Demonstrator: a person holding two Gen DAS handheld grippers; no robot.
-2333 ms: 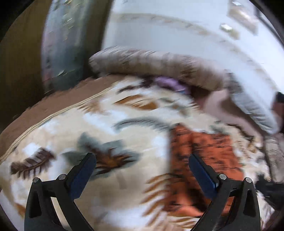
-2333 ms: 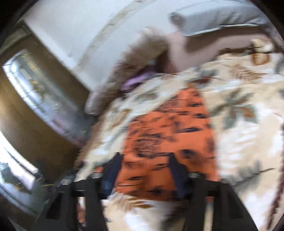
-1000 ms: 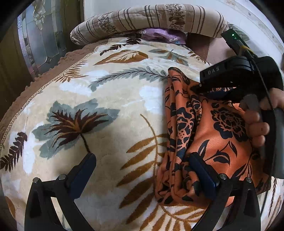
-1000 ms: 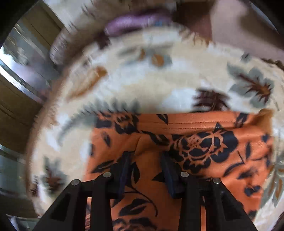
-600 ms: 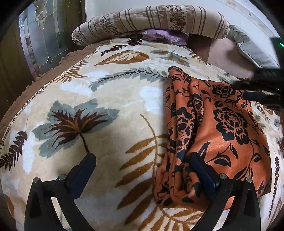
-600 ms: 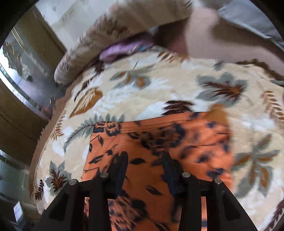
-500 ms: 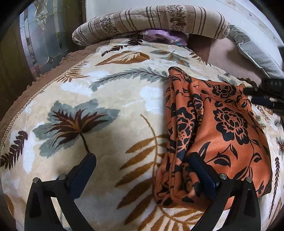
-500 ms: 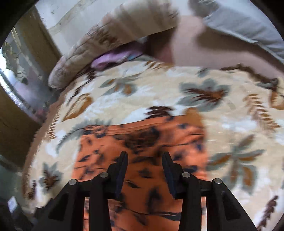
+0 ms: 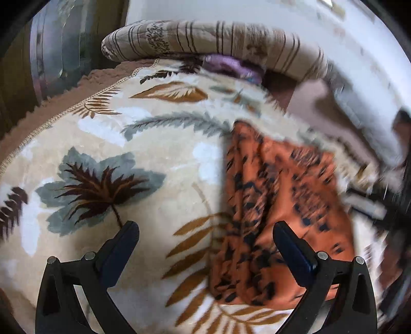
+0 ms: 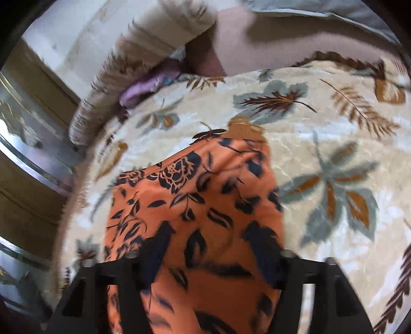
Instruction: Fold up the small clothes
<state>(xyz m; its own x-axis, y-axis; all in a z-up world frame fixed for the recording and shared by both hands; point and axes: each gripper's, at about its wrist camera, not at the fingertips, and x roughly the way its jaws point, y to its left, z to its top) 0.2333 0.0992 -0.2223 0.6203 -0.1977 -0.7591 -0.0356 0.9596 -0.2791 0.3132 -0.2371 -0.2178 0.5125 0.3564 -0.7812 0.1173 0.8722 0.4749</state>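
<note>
An orange garment with a black flower print (image 9: 277,205) lies folded on a cream leaf-patterned blanket (image 9: 133,164). In the left wrist view my left gripper (image 9: 205,239) is open wide and empty; its right finger hangs over the garment's near left part. In the right wrist view the garment (image 10: 205,195) fills the lower middle. My right gripper (image 10: 213,241) is open above it, with both fingers over the cloth and nothing between them. The view is blurred by motion.
A striped bolster pillow (image 9: 205,38) and a purple cloth (image 9: 231,64) lie at the head of the bed, with a grey pillow (image 10: 321,7) beside them. A wooden cabinet with glass (image 9: 51,51) stands at the left past the blanket's brown edge (image 9: 64,102).
My right gripper's jaws have opened wider and it has swung over the garment. My left gripper has stayed open and shifted a little. The garment lies as before.
</note>
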